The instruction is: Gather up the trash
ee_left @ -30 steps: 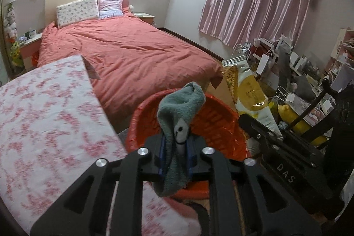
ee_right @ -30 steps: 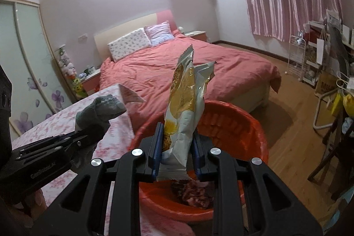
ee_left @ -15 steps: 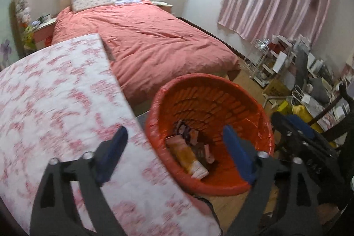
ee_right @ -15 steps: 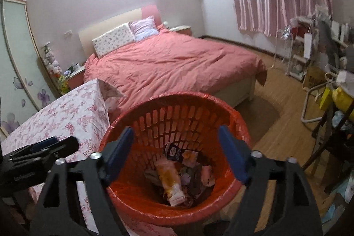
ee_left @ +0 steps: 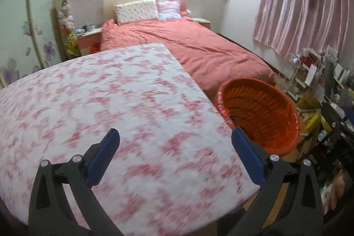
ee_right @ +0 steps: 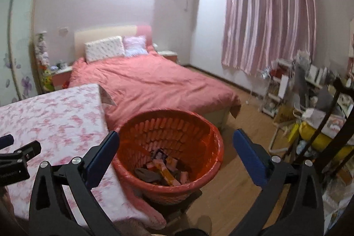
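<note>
On the left, the table (ee_left: 124,107) under its pink floral cloth is being shown bare in both wrist views: no wrapper, sock or other litter is being seen anywhere on the part of the cloth that is visible. Above it, the left gripper (ee_left: 174,145) is being held with its jaws spread wide apart, having just been opening, and nothing is being carried between them.

Further right, the orange basket (ee_right: 219,143) is being kept on the floor just beside the table's edge, in front of the bed (ee_right: 154,85). The trash (ee_right: 163,171) is being held inside it: a grey sock, a yellow snack packet and several smaller wrappers are lying on the bottom. Over the basket, the right gripper (ee_right: 176,147) is likewise being held wide open, its jaws having just been opening, with nothing between the pads.

Judged from this, the collecting from the table is being brought to its end. The clutter on the far right is not being counted, since whether any of it is trash cannot be told.
</note>
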`<action>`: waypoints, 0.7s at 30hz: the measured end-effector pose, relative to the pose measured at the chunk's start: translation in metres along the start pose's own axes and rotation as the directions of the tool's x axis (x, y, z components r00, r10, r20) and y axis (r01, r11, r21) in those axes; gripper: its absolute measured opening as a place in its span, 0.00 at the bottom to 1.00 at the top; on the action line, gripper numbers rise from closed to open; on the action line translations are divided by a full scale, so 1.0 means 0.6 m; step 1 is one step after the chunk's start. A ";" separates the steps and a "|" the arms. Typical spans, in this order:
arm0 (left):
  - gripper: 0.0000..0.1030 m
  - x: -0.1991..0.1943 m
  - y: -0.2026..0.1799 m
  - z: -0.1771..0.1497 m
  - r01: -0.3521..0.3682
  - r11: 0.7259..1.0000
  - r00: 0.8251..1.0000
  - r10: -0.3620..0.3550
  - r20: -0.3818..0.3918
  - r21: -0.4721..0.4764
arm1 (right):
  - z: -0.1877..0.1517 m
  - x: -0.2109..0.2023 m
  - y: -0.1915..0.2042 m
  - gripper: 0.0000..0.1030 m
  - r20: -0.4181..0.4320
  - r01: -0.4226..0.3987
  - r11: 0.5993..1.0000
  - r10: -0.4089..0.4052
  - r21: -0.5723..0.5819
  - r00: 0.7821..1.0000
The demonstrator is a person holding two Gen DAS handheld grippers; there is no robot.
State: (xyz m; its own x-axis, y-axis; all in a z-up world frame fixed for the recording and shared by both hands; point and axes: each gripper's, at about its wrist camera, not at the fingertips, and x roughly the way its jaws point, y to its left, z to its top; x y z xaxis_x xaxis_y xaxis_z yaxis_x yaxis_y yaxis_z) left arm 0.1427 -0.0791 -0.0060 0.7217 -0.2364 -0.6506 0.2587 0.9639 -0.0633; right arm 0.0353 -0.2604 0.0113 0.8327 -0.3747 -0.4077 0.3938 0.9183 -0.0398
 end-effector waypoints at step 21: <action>0.96 -0.204 0.060 -0.136 -0.196 0.976 0.947 0.212 0.239 -0.093 | -0.055 -0.115 0.059 0.98 0.012 0.039 0.999 -0.039 0.034 0.999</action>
State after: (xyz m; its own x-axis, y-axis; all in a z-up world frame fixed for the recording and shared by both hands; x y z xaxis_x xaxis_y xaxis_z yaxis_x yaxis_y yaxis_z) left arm 0.0112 -0.0054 0.0097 0.8924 -0.0485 -0.4487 0.0518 0.9986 -0.0048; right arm -0.0208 -0.1979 0.0081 0.8214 -0.4121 -0.3944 0.4390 0.8982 -0.0241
